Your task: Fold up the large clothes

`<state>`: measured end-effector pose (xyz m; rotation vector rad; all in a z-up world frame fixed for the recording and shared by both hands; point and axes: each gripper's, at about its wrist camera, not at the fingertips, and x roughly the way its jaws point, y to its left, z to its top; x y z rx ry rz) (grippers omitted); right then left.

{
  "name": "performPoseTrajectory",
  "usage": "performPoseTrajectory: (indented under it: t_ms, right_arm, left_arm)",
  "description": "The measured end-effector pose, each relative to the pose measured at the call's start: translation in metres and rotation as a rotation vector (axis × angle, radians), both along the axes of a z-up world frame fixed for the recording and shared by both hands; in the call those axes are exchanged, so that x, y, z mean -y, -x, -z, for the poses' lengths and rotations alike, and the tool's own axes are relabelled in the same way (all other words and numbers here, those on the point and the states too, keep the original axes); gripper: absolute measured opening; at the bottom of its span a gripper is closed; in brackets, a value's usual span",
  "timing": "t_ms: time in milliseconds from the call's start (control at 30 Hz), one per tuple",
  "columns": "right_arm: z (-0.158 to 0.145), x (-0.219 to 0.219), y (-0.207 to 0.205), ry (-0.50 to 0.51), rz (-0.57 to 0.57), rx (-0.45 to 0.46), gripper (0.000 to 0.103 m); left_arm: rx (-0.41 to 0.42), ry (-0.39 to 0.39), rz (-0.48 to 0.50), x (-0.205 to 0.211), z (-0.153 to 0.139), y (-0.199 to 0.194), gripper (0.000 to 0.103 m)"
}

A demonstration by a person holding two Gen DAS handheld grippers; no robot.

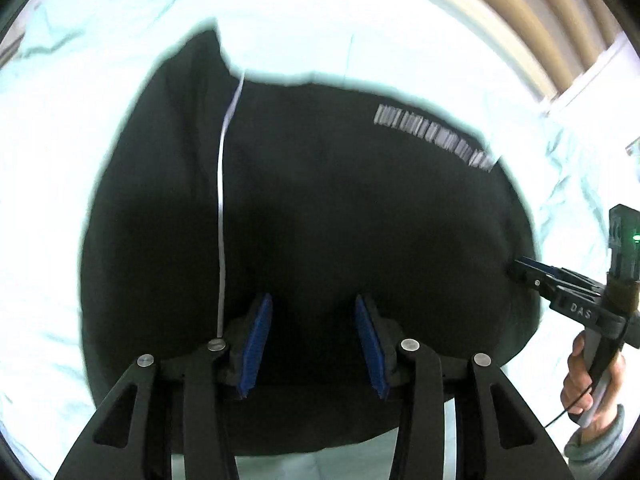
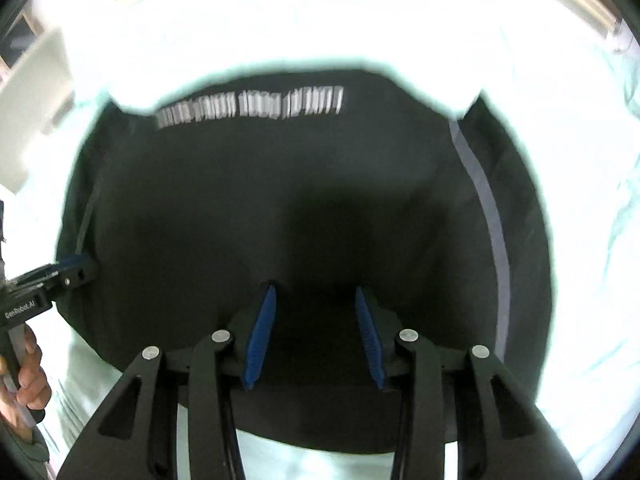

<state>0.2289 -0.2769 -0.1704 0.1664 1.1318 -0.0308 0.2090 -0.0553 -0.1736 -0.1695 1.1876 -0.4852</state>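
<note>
Left wrist view, read from left to right: a pale bed sheet (image 1: 52, 184) forms the background, and a large black garment (image 1: 320, 208) lies spread across it. A white stripe (image 1: 221, 216) runs down the garment on its left part. A row of white printed letters (image 1: 436, 136) sits toward its upper right. The left hand-held gripper (image 1: 316, 344) is over the near edge of the garment with its blue pads (image 1: 258, 340) spread apart; no cloth is visibly caught between them.

At the right edge of this view, the right hand-held gripper (image 1: 516, 268) meets the side edge of the garment. Seen from this side, its fingers look close together, but its own camera shows the blue pads (image 2: 260, 336) set wide apart over dark cloth, with nothing pinched.

Right wrist view: the left hand-held gripper appears at the far left, touching the opposite side edge of the garment. The printed letters sit along the far edge, and a pale stripe (image 2: 488, 216) curves down the right side.

Judgement: both tools are placed at the near edge, well apart, probably so the cloth can be lifted evenly for a fold.
</note>
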Motion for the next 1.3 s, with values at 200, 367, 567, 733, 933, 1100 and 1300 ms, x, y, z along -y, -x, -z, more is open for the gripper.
performPoseTrajectory:
  t_ms: [200,367,567,733,933,1100,1300]
  right_arm:
    - [-0.017,0.043,-0.063,-0.005,0.122,0.041,0.043]
    - [0.055,0.055,-0.102,-0.068,0.150,-0.150,0.044]
    - [0.057,0.053,-0.102,-0.050,0.120,-0.122,0.044]
    - [0.032,0.070,-0.078,-0.098,0.134,-0.069,0.046]
    - [0.001,0.084,-0.038,-0.026,0.143,-0.009,0.055]
    - [-0.002,0.091,-0.009,0.005,0.129,-0.019,0.072]
    - [0.016,0.124,0.009,-0.006,0.145,-0.062,0.072]
  left_arm:
    - [0.062,0.009,-0.090,0.000,-0.022,-0.064,0.046]
    - [-0.113,-0.095,-0.134,0.003,0.047,-0.099,0.045]
    - [-0.070,-0.095,-0.112,0.006,0.041,-0.094,0.045]
    - [-0.021,-0.038,-0.116,-0.015,0.017,-0.080,0.046]
    - [0.029,-0.012,-0.156,-0.051,-0.015,-0.061,0.046]
    - [0.002,0.036,-0.178,-0.080,-0.017,-0.060,0.053]
    - [-0.111,0.137,-0.210,-0.111,0.011,-0.062,0.056]
